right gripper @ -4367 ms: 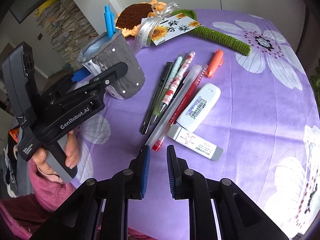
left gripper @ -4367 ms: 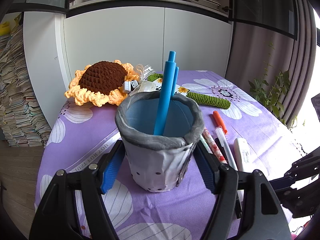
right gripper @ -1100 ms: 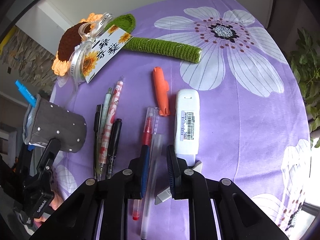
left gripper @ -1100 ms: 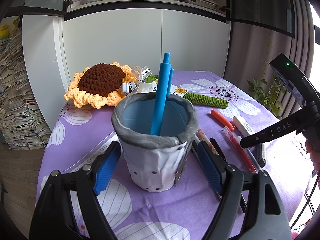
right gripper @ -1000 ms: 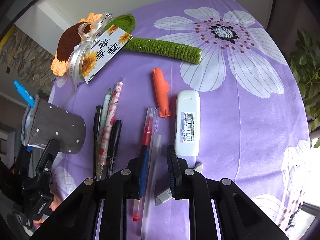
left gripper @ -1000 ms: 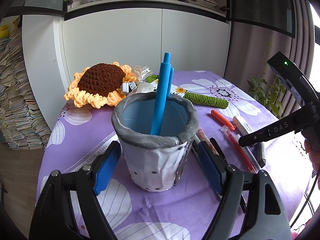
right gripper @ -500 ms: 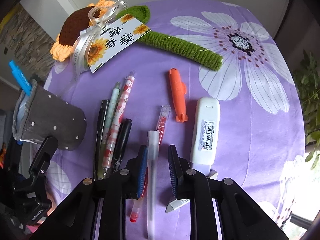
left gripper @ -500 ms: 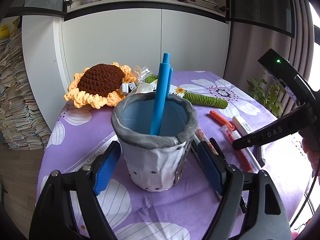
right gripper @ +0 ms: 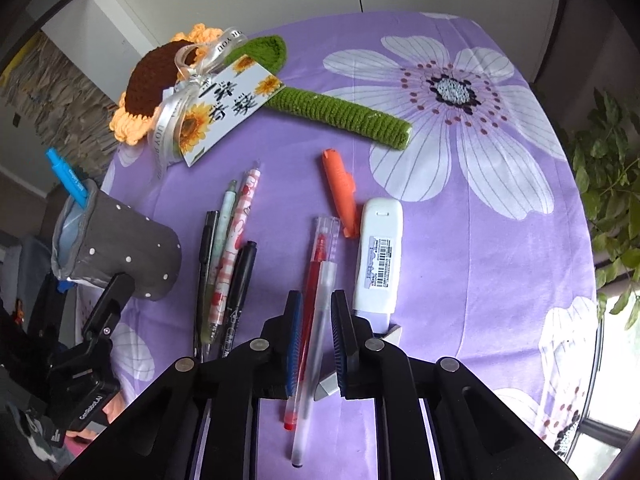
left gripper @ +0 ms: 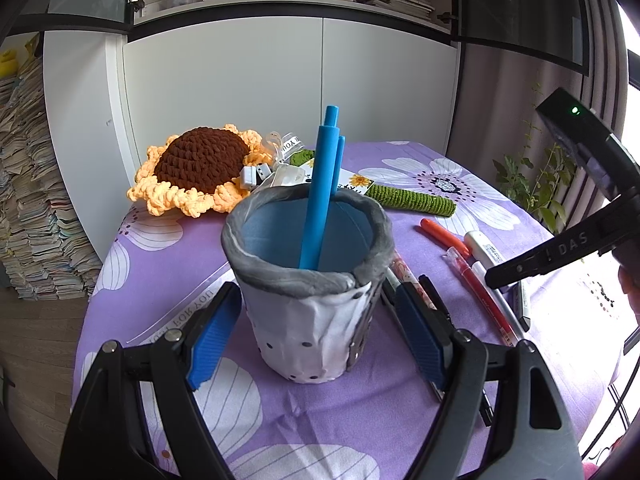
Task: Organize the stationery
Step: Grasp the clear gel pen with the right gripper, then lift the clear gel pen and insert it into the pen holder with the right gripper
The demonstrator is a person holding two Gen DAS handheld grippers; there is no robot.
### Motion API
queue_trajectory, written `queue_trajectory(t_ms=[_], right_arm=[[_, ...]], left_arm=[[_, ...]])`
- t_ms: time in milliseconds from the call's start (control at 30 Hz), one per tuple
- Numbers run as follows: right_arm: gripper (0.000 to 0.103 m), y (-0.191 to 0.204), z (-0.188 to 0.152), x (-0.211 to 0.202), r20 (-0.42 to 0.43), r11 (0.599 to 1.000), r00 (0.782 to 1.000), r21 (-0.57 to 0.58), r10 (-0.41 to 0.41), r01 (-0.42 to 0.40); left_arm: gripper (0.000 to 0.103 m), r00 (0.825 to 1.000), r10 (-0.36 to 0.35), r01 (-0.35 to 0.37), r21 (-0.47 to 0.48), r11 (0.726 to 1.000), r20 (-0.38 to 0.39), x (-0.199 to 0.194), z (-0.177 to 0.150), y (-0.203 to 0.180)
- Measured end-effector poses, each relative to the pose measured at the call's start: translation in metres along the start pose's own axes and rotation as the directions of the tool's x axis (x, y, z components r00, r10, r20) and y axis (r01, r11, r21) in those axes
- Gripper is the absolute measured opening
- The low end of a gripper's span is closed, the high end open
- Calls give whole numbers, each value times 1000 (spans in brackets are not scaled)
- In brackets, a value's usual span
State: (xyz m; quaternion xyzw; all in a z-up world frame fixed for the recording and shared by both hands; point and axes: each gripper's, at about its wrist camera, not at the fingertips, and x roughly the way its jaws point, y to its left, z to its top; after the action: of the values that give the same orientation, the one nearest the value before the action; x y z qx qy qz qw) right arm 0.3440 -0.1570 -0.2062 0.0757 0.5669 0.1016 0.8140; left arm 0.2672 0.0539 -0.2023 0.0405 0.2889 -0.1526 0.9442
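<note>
A grey dotted fabric pen cup (left gripper: 310,292) with a blue pen (left gripper: 320,192) in it stands between the open jaws of my left gripper (left gripper: 316,336); the blue pads flank it without a clear squeeze. The cup also shows in the right wrist view (right gripper: 120,252). My right gripper (right gripper: 316,332) is open and low over the table, its jaws straddling a frosted white pen (right gripper: 316,344) and a red pen (right gripper: 314,280). Beside them lie a white correction tape (right gripper: 378,256), an orange marker (right gripper: 340,196), and black, green and pink pens (right gripper: 228,264).
A crochet sunflower (right gripper: 160,80) with a green stem (right gripper: 340,112) and a gift tag (right gripper: 228,108) lies at the far side of the purple flowered tablecloth (right gripper: 480,200). A white eraser (right gripper: 328,388) sits under the right jaw. A plant (right gripper: 612,200) stands beside the table.
My right gripper has come lower and forward, and its jaws have opened slightly wider around the frosted and red pens. The left gripper and the cup have not moved.
</note>
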Motion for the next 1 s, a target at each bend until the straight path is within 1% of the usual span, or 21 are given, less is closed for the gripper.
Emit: queue_trajectory(t_ms=[100,133,200,300,333,400,567,700,767,833,900,1000], right_arm=[[14,-3,0,10,-22,1000,1000,28,8,-7],[16,-4,1,14,-32,999,999,35,12,-11],[21,-7,5,20,-42,997,998,58,45,-42],[20,-9,10,22,-18,997,999,65,47,-46],[16,-9,10,21,-10,997,999,66,50,-49],[11,-7,7,16,13,998,999,51,43,-44],[11,5,0,-7,74,1000,997,-2,30,-30],[11,10,-5,-34,130,997,989,-10,73,-72],[11,17,-9,-54,176,995,980,-30,95,-91],[11,29,-16,-79,238,992,964,-70,118,-104],[11,42,-21,-104,301,987,943,-115,143,-113],[11,63,-23,-134,388,978,904,-175,177,-116]], left_arm=[[79,1000,0,0,0,1000,0,0,0,0],[79,1000,-1,1,0,1000,0,0,0,0],[79,1000,0,0,1,1000,1,0,0,0],[79,1000,-1,1,1,1000,1,0,0,0],[79,1000,-1,1,1,1000,1,0,0,0],[79,1000,0,0,0,1000,0,0,0,0],[79,1000,0,0,2,1000,3,0,0,0],[79,1000,-1,1,4,1000,4,0,-1,-1],[79,1000,-1,1,4,1000,5,0,-1,-1],[79,1000,-2,2,7,1000,9,-1,-1,-2],[79,1000,-3,3,10,1000,12,-2,-1,-3],[81,1000,0,0,14,1000,23,-4,-1,-4]])
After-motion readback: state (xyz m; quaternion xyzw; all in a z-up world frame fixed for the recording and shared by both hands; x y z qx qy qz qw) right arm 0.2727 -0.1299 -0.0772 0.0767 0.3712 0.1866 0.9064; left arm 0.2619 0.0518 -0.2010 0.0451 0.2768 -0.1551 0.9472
